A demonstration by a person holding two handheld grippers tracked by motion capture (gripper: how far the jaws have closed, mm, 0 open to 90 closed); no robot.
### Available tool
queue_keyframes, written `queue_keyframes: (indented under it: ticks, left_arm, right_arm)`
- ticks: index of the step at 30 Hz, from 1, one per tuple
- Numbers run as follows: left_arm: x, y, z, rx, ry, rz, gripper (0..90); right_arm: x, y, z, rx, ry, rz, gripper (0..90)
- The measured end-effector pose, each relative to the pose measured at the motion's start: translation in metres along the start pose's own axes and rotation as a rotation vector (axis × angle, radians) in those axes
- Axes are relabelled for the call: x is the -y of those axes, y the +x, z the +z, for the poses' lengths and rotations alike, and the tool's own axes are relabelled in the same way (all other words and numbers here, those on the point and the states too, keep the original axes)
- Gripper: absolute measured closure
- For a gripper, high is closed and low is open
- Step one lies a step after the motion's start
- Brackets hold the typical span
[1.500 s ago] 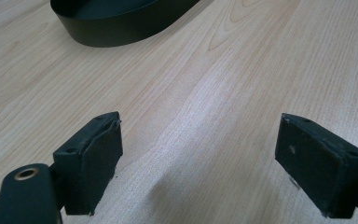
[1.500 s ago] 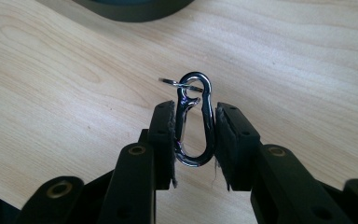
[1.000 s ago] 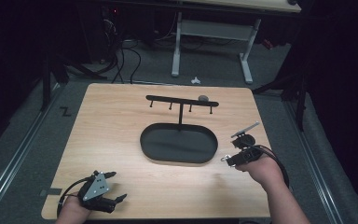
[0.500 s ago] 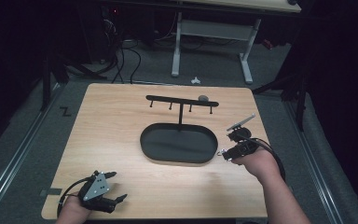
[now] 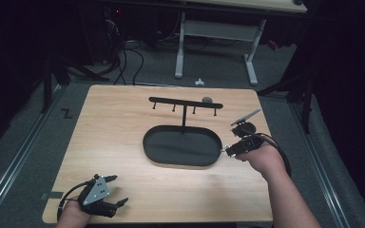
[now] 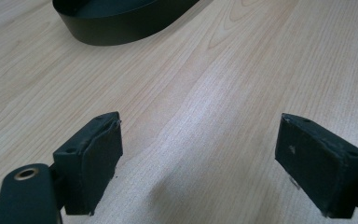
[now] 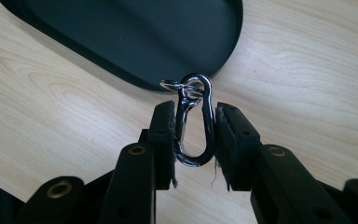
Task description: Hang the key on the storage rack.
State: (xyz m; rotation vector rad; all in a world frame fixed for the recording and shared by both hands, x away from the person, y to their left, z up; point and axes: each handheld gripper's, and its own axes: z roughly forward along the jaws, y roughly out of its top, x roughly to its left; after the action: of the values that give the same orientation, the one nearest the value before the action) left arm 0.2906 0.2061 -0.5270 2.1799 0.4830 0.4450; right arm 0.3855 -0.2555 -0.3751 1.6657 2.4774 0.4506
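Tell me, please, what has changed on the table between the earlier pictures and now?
The right gripper, shut on a metal carabiner clip, has moved from the table's right edge toward the right end of the black oval tray, and it has lifted a little. The left gripper stayed at the near left corner with open jaws. The tray and the hook rack did not move.

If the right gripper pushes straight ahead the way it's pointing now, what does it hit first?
Probably the near rim of the black oval tray. The right gripper, shut on the carabiner, points at that edge; how high it rides above the rim is unclear.
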Motion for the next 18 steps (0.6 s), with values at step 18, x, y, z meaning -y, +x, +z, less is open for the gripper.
queue_keyframes:
  ticks: [18]
  left_arm:
    - [0.001,0.0,-0.001,0.003,0.0,0.0,15.3]
  right_arm:
    - [-0.027,0.001,-0.036,0.011,-0.075,0.012,69.2]
